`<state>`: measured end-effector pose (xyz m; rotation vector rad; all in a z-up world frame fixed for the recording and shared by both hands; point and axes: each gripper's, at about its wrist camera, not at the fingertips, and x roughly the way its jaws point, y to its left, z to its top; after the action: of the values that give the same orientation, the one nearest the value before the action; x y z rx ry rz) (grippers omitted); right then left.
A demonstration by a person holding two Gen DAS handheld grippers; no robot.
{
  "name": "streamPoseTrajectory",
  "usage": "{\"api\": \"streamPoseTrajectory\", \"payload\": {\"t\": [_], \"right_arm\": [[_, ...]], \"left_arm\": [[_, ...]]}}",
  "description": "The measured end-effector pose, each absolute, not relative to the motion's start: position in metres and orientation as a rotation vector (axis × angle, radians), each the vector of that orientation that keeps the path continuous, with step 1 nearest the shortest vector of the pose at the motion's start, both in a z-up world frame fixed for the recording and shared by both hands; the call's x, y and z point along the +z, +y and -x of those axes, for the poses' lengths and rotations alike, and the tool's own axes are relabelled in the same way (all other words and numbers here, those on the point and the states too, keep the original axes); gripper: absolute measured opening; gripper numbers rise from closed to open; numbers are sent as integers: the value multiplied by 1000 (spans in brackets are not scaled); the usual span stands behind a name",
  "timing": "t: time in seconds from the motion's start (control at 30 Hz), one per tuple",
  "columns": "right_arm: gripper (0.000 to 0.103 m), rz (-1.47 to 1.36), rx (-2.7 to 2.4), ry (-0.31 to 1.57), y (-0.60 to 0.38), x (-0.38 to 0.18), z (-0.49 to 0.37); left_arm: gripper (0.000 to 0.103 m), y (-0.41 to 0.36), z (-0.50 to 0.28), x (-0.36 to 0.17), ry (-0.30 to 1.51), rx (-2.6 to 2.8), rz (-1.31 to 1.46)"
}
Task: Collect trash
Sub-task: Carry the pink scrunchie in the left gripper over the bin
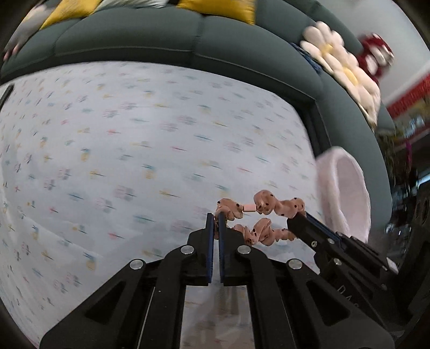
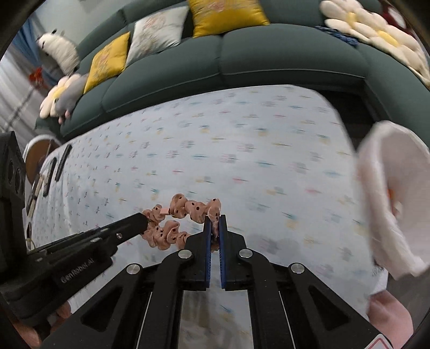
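A pink scrunchie with dark dots (image 1: 262, 218) hangs stretched between my two grippers above the flower-print tablecloth (image 1: 134, 150). My left gripper (image 1: 216, 216) is shut on its left end. My right gripper (image 2: 215, 218) is shut on its right end; it enters the left wrist view from the right (image 1: 297, 218). In the right wrist view the scrunchie (image 2: 182, 220) spans from the left gripper (image 2: 143, 221) to my fingers. A pale pink fabric basket (image 2: 389, 198) stands at the table's right edge, also in the left wrist view (image 1: 346, 193).
A dark green sofa (image 2: 268, 56) runs behind the table with yellow and white cushions (image 2: 225, 16), flower-shaped pillows (image 1: 341, 67) and a plush toy (image 2: 57, 51). Dark flat objects (image 2: 61, 161) lie at the table's left edge.
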<state>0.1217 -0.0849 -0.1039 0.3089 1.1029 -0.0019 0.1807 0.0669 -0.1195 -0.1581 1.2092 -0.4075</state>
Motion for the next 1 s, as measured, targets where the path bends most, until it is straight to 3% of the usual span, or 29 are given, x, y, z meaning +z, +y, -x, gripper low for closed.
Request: {"api": "streamPoseTrajectory", "payload": {"t": [0.37, 1.0], "right_arm": [[4, -437, -93, 992, -179, -75, -53], [4, -579, -233, 902, -300, -70, -5]], "left_arm": [[3, -37, -133, -84, 1142, -520, -23], [3, -170, -109, -77, 1122, -653, -189]]}}
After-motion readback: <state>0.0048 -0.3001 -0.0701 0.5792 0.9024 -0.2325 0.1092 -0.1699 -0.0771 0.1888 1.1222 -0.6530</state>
